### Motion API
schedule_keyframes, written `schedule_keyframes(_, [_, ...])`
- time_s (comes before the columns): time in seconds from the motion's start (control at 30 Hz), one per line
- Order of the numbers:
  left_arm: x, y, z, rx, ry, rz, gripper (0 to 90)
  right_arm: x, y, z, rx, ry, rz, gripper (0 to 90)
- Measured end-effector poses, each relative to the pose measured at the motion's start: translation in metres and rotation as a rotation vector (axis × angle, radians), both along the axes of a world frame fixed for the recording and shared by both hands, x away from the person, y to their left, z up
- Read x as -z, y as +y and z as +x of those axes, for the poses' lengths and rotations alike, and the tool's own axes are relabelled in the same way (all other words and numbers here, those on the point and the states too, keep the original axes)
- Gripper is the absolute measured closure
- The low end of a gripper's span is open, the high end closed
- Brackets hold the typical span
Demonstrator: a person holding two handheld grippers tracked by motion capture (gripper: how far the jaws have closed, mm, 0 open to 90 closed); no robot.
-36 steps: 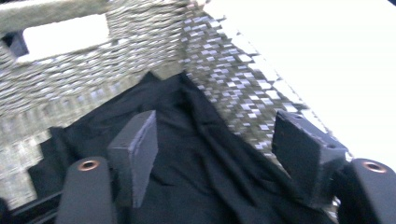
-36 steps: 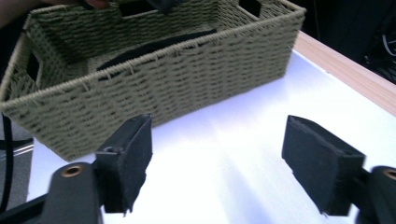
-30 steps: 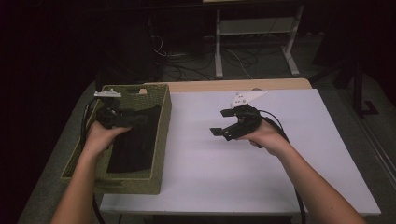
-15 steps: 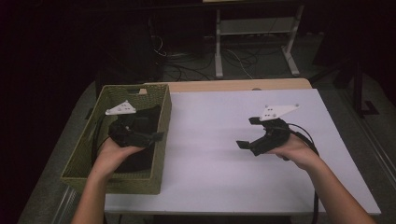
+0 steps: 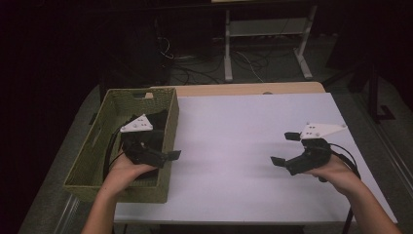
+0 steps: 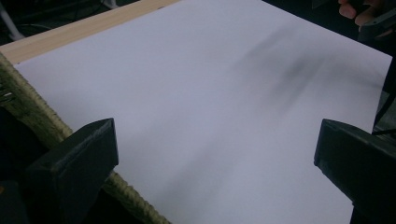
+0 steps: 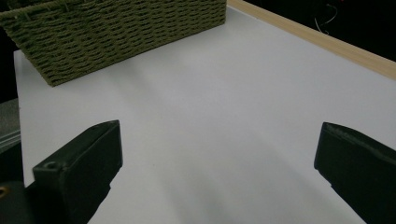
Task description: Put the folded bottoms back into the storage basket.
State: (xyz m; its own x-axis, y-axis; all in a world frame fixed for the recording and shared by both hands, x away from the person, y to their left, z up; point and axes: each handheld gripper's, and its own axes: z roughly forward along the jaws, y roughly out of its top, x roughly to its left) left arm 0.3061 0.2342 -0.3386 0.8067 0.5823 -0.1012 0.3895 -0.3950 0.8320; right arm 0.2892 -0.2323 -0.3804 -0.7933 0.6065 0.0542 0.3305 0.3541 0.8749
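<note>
L gripper [image 5: 165,152] is hovering over the right rim of the woven basket [image 5: 92,151], jaws spread wide w/ nothing between them. In the left gripper view, the basket rim is lying just below and behind the left jaw, and the white table [image 6: 196,102] is stretching out ahead of both jaws. A hand [image 5: 127,170] is gripping it from behind, wrist over the basket's near end.

R gripper [image 5: 285,148] is hanging over the right part of the table, well apart from the basket, jaws also spread wide and empty. In the right gripper view, the basket's woven wall [image 7: 116,32] is sitting well ahead of the left jaw, w/ bare tabletop between the jaws. The other hand [image 5: 336,173] is holding it near the table's right edge.

Inside the basket something dark is lying under the L gripper; can't tell what.
</note>
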Motion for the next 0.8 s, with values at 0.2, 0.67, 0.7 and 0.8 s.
schedule_keyframes(0.2, [0.003, 0.000, -0.002, 0.010, 0.002, -0.011, 0.0, 0.008, -0.015, -0.010, 0.022, -0.005, 0.018, 0.8])
schedule_keyframes(0.67, [0.005, -0.001, -0.003, 0.023, 0.005, -0.016, 0.0, 0.020, -0.023, -0.015, 0.023, 0.016, 0.010, 0.9])
schedule_keyframes(0.7, [0.005, -0.001, -0.003, 0.022, 0.005, -0.016, 0.0, 0.020, -0.023, -0.015, 0.022, 0.016, 0.009, 0.9])
schedule_keyframes(0.8, [0.005, 0.000, -0.003, 0.022, 0.005, -0.016, 0.0, 0.020, -0.024, -0.015, 0.025, 0.014, 0.011, 0.9])
